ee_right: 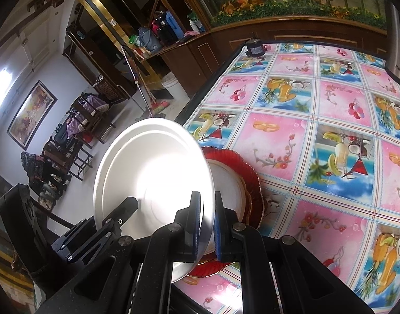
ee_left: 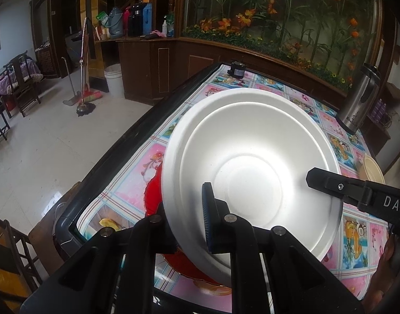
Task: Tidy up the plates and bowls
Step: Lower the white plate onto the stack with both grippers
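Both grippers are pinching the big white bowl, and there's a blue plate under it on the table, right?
Nearly. Both the left gripper and the right gripper do pinch the white bowl's rim, but the plate under it is red, not blue. The right wrist view shows it best.

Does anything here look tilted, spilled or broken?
Nothing looks spilled or broken. The white bowl is tilted, because the left gripper and the right gripper both clamp its rim, holding it over the red plate near the table edge.
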